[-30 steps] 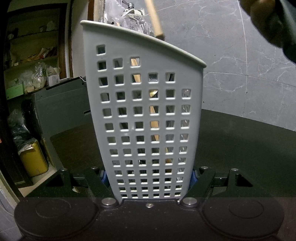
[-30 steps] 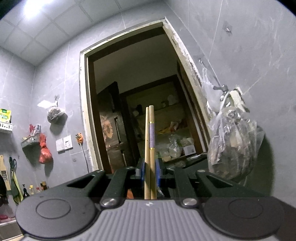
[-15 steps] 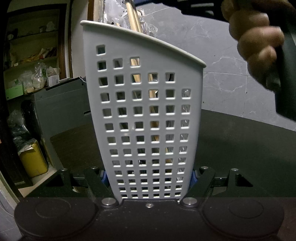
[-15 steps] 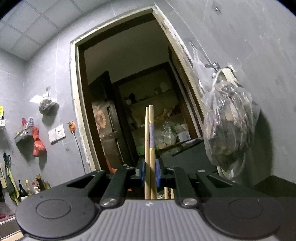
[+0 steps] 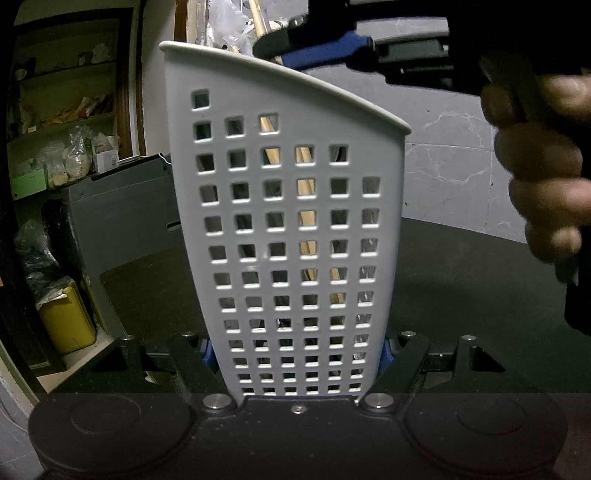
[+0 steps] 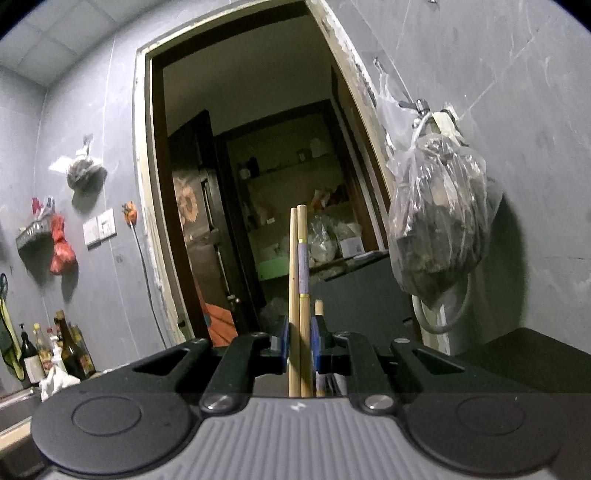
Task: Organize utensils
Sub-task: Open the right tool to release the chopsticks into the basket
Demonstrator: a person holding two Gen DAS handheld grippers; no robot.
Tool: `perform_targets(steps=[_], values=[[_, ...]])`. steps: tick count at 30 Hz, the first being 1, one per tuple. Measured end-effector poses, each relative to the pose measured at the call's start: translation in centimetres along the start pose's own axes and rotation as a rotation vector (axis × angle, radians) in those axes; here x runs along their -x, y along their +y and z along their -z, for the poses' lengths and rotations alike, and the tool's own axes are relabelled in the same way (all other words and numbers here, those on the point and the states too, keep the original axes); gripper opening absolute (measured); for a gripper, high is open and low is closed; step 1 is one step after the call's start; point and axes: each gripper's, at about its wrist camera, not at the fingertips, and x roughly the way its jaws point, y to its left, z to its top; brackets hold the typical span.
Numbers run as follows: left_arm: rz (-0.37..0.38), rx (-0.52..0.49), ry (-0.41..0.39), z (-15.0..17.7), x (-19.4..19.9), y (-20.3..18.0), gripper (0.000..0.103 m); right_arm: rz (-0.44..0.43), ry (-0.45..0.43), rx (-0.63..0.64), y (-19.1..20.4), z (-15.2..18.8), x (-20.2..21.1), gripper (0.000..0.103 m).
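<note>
We hold a white holder with our left gripper. Its jaws pinch the holder low down, one on each side. The holder stands upright on the dark bench and fills the middle of the left view. It has many small square holes. Through the holes we see wooden sticks inside.

Our right gripper holds two chopsticks. Its jaws press on them, and the chopsticks point straight up to 12 o'clock. In the left view the right gripper sits just above the holder's rim at 12 o'clock, with the chopsticks going down into the holder. Our right hand shows at 3 o'clock.

A bag hangs on the wall at 2 o'clock in the right view.
</note>
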Motion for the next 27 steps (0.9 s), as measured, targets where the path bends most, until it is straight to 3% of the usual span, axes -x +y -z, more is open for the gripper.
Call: perform_targets(steps=[18,27], values=[[-0.008,0.001,0.001,-0.2,-0.2,0.0,0.076,0.037,0.072,-0.007,-0.8,1.8,0.1,0.016],[-0.034,0.012,-0.014,0.2,0.1,-0.3,0.082,0.023,0.069,-0.011,-0.3,1.7,1.2,0.042]])
